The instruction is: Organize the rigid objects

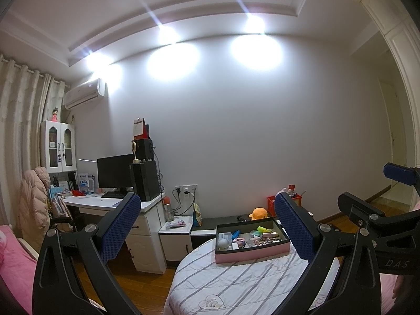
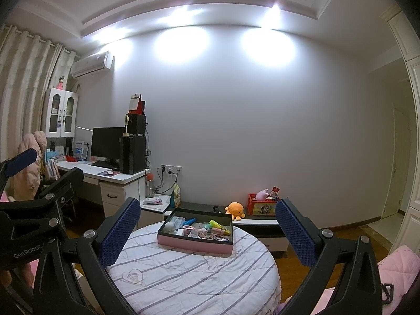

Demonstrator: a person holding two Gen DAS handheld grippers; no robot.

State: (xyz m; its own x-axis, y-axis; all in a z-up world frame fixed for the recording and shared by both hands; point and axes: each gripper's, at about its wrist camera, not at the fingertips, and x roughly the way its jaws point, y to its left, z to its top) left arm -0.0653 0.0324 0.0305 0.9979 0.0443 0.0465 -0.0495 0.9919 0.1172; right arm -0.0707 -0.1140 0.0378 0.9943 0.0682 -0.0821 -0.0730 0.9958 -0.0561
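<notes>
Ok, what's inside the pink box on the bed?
The pink box holds a blue tool, a yellow-green marker, a clear case and small trinkets; whatever lies beneath them is hidden.

The small things inside the pink box (image 2: 194,244) lie in a crowded heap, too small to name one by one; a yellow-green piece and a blue piece show, the rest blur together. In the left wrist view the box's (image 1: 252,253) right end is hidden behind the left tool's blue pad (image 1: 295,225). The striped round cover (image 2: 194,275) runs off the bottom edge in both views. The right tool (image 1: 372,218) is cut off by the picture's right edge, so its far finger is perhaps partly lost.
</notes>
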